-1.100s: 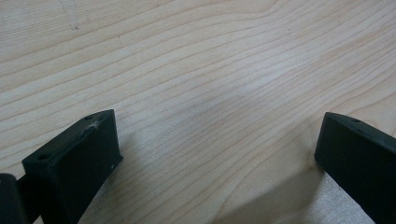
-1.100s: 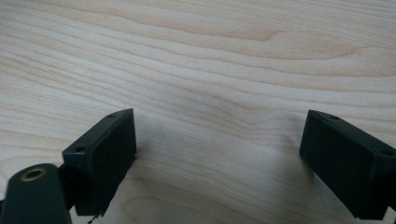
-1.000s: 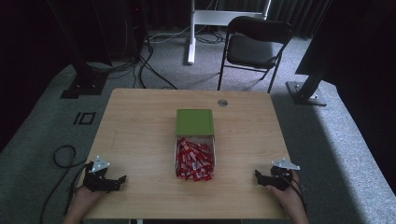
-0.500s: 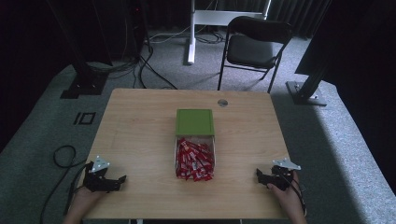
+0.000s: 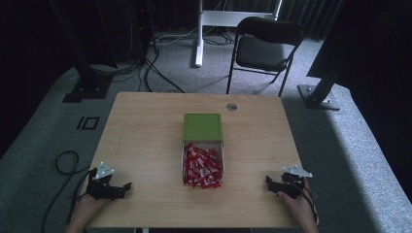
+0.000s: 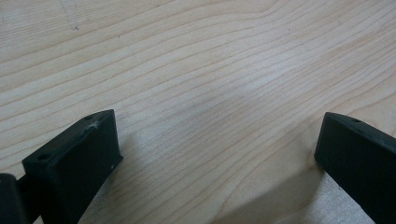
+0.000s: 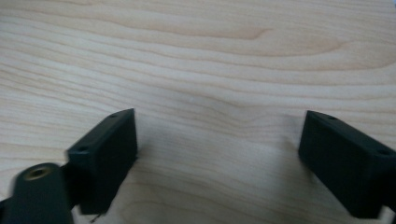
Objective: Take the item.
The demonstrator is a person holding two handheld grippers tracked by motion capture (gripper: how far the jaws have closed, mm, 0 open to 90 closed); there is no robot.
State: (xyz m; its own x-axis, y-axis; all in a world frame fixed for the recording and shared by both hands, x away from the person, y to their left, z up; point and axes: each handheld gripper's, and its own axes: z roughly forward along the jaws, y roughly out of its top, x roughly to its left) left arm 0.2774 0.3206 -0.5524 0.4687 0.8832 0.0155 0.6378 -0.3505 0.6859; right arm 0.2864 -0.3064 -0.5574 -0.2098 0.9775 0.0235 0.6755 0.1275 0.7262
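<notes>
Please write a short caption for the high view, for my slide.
Both open claws, left claw and right claw, flank a clear box of red sachets.

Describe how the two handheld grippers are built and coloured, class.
Each gripper, left gripper and right gripper, is black with two blocky, flat-faced black jaws with small holes. A grey three-cornered plate tops each. A black cable loops from the left one onto the floor.

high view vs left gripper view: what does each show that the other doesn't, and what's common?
High view alone: the green lid, the clear box of red packets, the right gripper, a chair and the floor. Left gripper view alone: its two black jaws standing wide apart, close up, with bare wood grain between them. Shared: the wooden table and the left gripper low over it.
</notes>
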